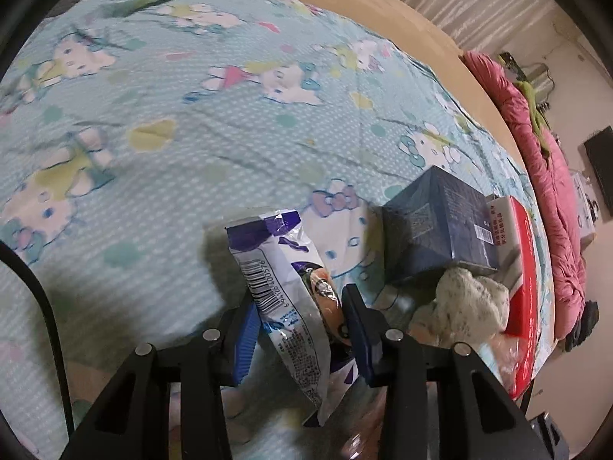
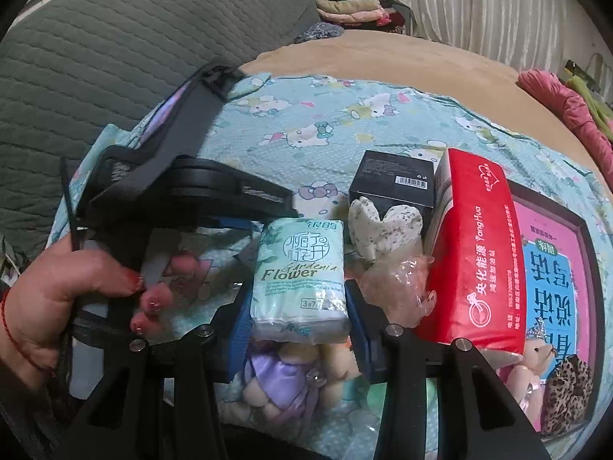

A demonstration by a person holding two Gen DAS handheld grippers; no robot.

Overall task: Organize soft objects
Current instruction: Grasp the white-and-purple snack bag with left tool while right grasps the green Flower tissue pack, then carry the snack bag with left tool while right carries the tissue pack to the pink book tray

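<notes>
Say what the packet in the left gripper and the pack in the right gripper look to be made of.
Snack packet: thin glossy plastic film, judging by its crinkles, glare and printed barcode.
Tissue pack: soft paper tissue in clear printed plastic wrap, since white layers show through the shiny, slightly wrinkled film; it looks squashy.

The left gripper [image 1: 300, 329] points steeply downward, its two blue-padded jaws closed part-way with both pads pressed against the sides of a snack packet [image 1: 285, 295] held upright between them. The right gripper [image 2: 300, 329] also tilts downward, its jaws part-closed and clamped on a tissue pack [image 2: 300, 280] that stands between the pads. In the right wrist view the person's left hand [image 2: 46, 299] is wrapped around the handle of the left gripper, fingers with red nails curled over it and a thin red string around the wrist.
</notes>
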